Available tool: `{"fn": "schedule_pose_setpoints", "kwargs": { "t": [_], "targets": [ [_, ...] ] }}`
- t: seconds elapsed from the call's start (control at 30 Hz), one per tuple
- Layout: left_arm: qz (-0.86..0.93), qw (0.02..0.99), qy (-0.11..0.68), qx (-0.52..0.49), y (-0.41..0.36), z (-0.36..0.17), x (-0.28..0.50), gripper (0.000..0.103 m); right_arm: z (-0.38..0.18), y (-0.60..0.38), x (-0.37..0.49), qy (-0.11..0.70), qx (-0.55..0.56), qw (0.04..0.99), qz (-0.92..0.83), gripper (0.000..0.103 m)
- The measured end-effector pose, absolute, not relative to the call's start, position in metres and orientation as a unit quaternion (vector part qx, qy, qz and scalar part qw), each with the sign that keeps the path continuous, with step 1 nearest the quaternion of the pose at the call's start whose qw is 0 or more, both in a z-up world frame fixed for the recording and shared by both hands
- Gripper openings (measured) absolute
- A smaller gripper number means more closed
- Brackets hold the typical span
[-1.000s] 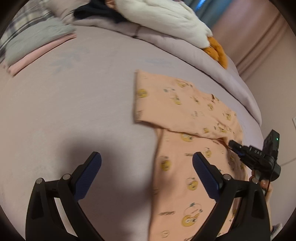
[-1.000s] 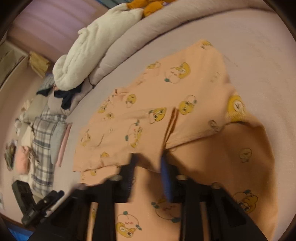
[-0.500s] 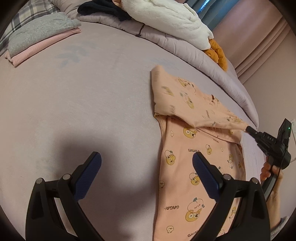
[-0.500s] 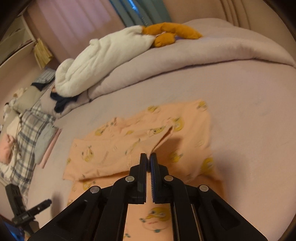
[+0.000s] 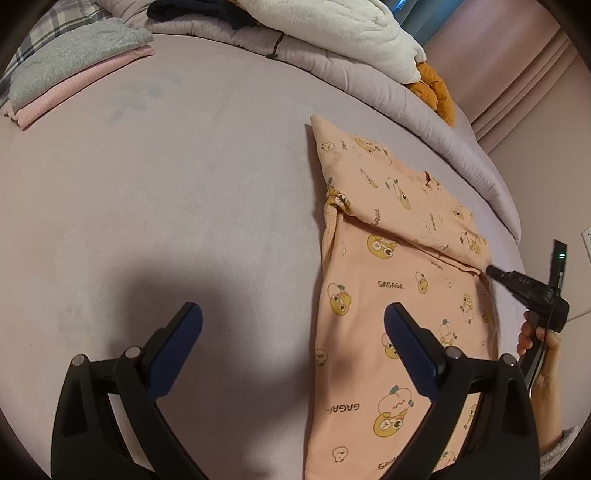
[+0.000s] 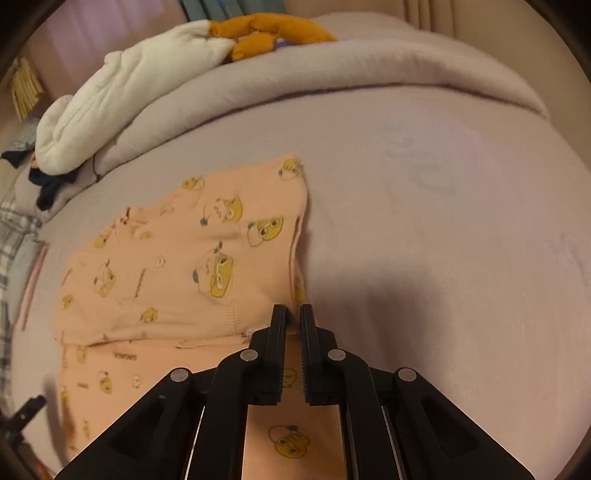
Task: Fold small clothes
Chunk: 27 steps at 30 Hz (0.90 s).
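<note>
A small peach garment (image 5: pixel 399 295) printed with yellow cartoon figures lies on the lilac bed (image 5: pixel 184 203), its upper part folded across the lower. My right gripper (image 6: pixel 293 312) is shut on the corner of that folded flap (image 6: pixel 184 266) and holds it slightly raised. In the left wrist view the right gripper (image 5: pixel 524 288) pinches the flap's right end, with a person's hand (image 5: pixel 539 343) on its handle. My left gripper (image 5: pixel 291 314) is open just above the bed. Its right finger (image 5: pixel 406 332) is over the garment's lower part and its left finger (image 5: pixel 177 332) over bare sheet.
A folded grey and pink pile (image 5: pixel 74 74) lies at the far left. A rolled lilac quilt (image 5: pixel 424 122) runs along the back, with a white plush (image 5: pixel 332 22) and an orange plush (image 5: pixel 432 88) on it. Bare sheet (image 6: pixel 443 240) lies right of the garment.
The right gripper closed on the flap's corner and drew it up and to the right; the flap's left edge has shifted rightward. The left gripper has stayed put, still open.
</note>
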<state>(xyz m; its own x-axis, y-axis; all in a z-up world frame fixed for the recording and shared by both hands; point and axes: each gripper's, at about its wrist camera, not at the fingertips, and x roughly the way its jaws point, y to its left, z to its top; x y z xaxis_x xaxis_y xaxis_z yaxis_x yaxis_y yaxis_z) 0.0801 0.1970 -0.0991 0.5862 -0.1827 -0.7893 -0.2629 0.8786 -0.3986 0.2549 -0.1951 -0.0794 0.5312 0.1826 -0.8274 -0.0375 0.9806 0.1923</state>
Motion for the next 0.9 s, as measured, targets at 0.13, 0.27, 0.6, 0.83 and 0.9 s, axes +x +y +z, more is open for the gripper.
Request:
{"fn": "schedule_pose_setpoints", "kwargs": {
  "t": [0.13,0.27,0.6,0.83,0.9],
  "targets": [
    [0.025,0.853,0.458,-0.249,0.197,-0.102,0.081,0.099,-0.053,-0.181,0.242,0.415,0.069,0.902,0.099,0.005],
    [0.019,0.853,0.458,-0.249,0.192,-0.101,0.081,0.099,-0.065,-0.156,0.249,0.434,0.030,0.891,0.132,0.005],
    [0.007,0.852,0.463,-0.246,0.191,-0.103,0.069,0.099,-0.088,-0.150,0.246,0.479,0.032,0.869,0.121,0.006],
    [-0.012,0.862,0.455,-0.224,0.181,-0.093,0.054,0.099,-0.077,-0.061,0.233,0.452,0.002,0.859,0.240,0.006],
    [-0.015,0.864,0.452,-0.220,0.180,-0.091,0.050,0.099,-0.081,-0.031,0.233,0.445,-0.003,0.857,0.259,0.006]
  ]
}}
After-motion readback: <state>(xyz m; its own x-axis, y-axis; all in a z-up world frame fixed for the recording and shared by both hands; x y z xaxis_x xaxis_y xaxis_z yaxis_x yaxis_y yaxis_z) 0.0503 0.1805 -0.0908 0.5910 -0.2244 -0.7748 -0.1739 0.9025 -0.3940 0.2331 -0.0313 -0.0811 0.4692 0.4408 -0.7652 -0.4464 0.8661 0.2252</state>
